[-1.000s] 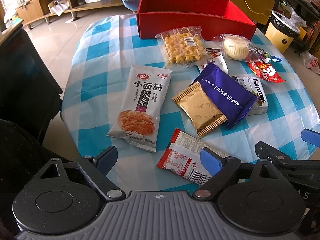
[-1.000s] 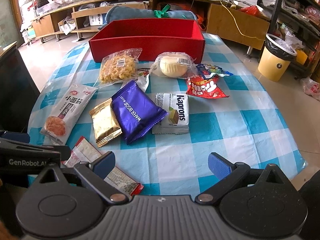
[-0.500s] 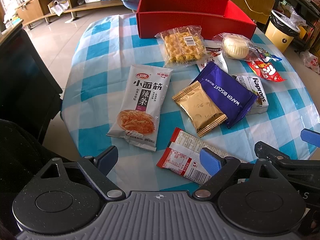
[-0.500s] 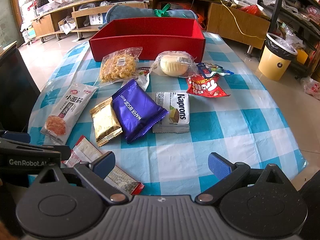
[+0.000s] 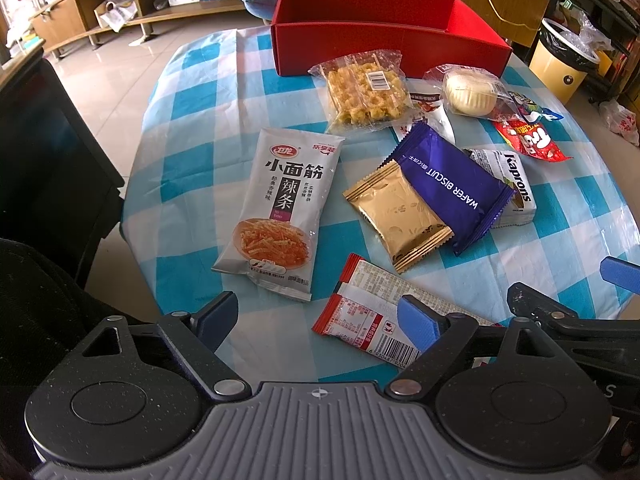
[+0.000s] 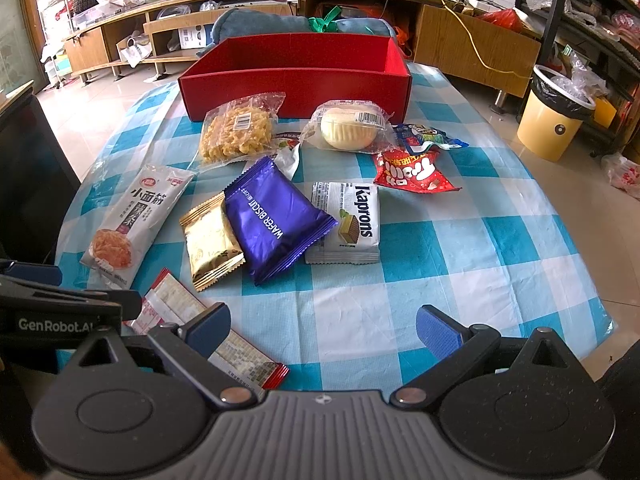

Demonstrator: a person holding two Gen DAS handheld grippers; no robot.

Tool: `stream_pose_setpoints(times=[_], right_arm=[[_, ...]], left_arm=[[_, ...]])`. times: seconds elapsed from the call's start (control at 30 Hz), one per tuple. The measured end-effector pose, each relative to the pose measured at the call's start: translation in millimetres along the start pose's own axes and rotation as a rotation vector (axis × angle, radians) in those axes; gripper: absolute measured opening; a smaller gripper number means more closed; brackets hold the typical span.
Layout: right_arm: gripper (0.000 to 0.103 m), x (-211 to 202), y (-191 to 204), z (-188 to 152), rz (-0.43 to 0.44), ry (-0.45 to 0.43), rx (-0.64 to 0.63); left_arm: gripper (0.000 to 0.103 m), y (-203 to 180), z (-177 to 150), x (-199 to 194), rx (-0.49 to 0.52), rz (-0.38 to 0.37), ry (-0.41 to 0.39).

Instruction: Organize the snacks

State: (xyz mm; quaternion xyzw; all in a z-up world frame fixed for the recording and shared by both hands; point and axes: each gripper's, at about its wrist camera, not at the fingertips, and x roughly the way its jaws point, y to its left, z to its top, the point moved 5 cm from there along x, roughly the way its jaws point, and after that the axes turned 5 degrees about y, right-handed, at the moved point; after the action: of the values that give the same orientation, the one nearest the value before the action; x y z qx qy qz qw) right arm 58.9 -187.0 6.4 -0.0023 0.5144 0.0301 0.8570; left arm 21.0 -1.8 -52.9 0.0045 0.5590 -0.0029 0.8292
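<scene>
Checked-cloth table [image 6: 460,280]: red box [image 6: 296,88] at far edge, snack packets [image 6: 276,224] scattered, one perhaps half-hidden.

Snack packets [image 6: 276,220] crowd the way to the red box [image 6: 296,92].

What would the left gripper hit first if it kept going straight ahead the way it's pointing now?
Probably the flat red-and-white snack packet, lying face down just ahead of the open left gripper, partly under its right finger. Depth is unclear; beyond it lies the gold foil packet.

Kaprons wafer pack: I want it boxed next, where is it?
Centre-right in the right wrist view, the Kaprons wafer pack lies flat, its left edge tucked under the purple wafer biscuit pack.
</scene>
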Motion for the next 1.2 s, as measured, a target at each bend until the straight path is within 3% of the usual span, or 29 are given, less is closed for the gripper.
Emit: stream_pose_setpoints(times=[0.6,0.73,0.97,1.13,1.2], right_arm=[[0.097,7.2,7.2,-3.0,0.014,0.032,-0.027],[0.097,11.4,10.1,-2.3,0.062,0.053,-0.051],[0.097,17.7,44.1,-6.6,0.186,0.096,-0.345],[0.096,32.5,76.1,-11.1,0.290,0.149,-0.531],[0.090,41.0,87.5,-15.1,0.317,0.184,-0.594]], left_arm=[[0.084,-0.3,-1.6,4.9,-0.001,0.004,0.034],[0.083,3.4,-0.6,5.2,-0.012,0.002,0.037],[0.087,21.5,6.7,-0.9,-0.080,-0.012,0.025],[0.090,28.3,14.2,-6.9,-0.068,-0.006,-0.004],[0.092,32.7,17.4,-8.0,-0.064,-0.004,-0.014]])
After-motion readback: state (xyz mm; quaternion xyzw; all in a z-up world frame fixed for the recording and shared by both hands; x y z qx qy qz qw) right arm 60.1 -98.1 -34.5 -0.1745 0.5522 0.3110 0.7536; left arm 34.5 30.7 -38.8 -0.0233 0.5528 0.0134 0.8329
